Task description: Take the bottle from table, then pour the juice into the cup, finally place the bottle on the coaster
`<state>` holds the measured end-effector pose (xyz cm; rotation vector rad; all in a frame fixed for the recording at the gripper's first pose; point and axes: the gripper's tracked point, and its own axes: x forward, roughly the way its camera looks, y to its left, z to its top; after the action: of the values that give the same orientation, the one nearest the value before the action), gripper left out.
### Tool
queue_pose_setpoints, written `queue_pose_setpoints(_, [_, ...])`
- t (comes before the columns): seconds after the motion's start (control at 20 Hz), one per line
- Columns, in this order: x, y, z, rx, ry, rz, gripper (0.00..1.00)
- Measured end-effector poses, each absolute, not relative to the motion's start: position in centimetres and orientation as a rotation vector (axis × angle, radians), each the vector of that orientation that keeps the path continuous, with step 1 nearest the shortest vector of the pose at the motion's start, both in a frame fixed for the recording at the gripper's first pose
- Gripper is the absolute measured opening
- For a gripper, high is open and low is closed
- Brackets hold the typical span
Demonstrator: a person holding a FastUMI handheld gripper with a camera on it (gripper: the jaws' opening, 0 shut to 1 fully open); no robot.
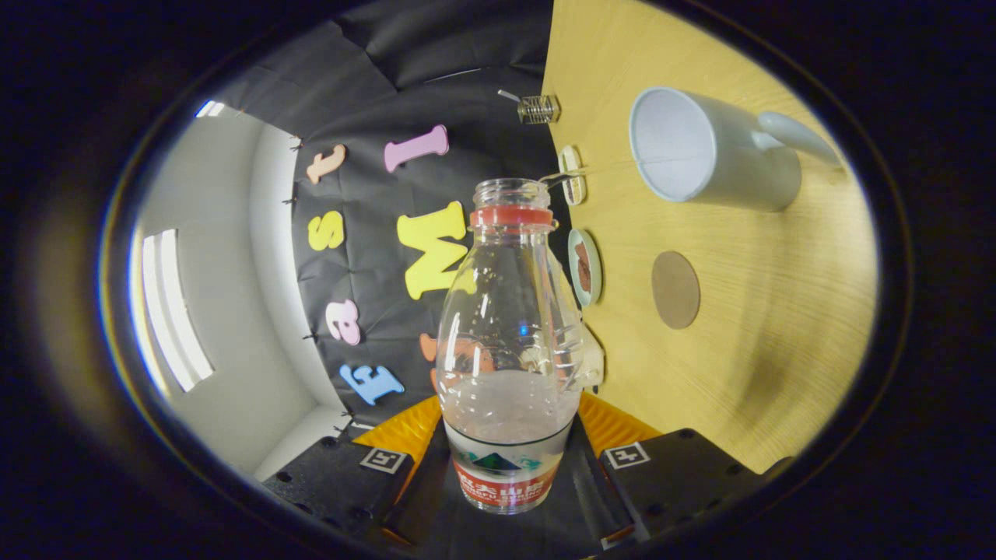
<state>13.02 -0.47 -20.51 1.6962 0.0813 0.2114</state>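
Your gripper point(510, 474) has both fingers clamped on the uncapped bottle point(510, 342). Beyond it on the table point(778, 373) you see the cup point(712, 148) and the round coaster point(675, 289), apart from each other

The gripper point(506, 467) is rolled well onto its side, so the whole room beyond it looks turned a quarter round, the tabletop standing like a wall off to one side. Its two fingers point(342, 474) reach forward from the bottom of the view, each carrying a small square marker on its upper face. They are drawn in toward one another and both press against the lower body of the bottle point(506, 342), one on each flank, clamping it between them. The bottle's neck points straight ahead along the fingers, away from the camera. No hand or sleeve of the person can be seen
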Motion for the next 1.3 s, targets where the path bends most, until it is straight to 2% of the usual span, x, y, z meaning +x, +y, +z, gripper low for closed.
queue_pose_setpoints(1.3, [12.9,-1.1,-21.5,1.783,0.178,0.217,0.77])
